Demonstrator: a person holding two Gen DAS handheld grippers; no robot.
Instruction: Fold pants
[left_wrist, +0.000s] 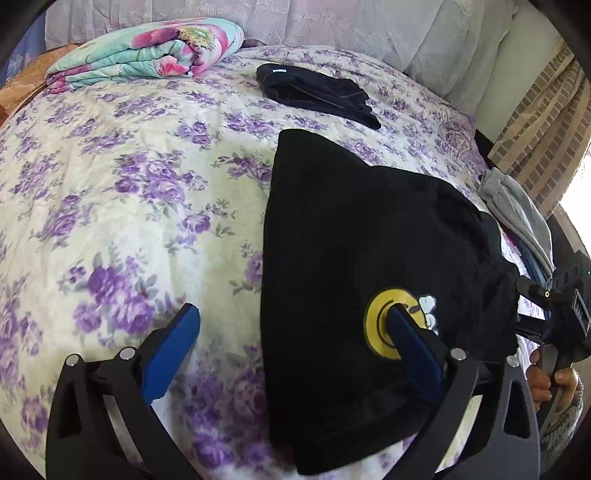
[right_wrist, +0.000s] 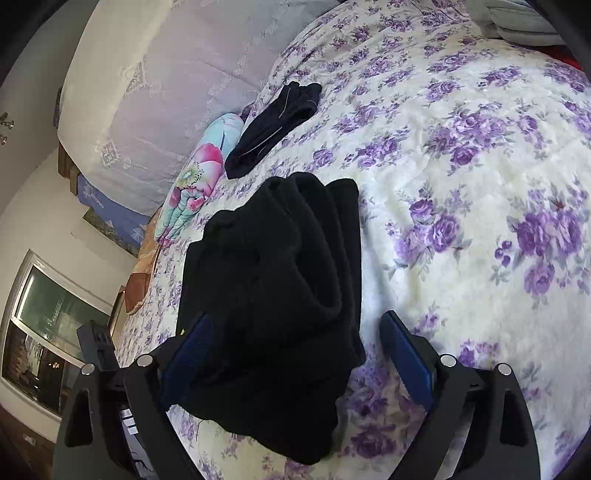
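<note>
While black pants (left_wrist: 354, 258) lie folded, another dark garment (left_wrist: 317, 92), perhaps pants, lies beyond.

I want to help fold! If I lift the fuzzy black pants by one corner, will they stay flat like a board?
Probably not. The black pants sag in soft rolls on the bed, so they would likely droop and unfold. The fleecy thickness suggests some weight, and the fuzzy surface should not be slippery.

Home bedroom: bed with floral bedspread (left_wrist: 110, 192), folded quilt (left_wrist: 147, 51), curtain (left_wrist: 535, 122).
</note>
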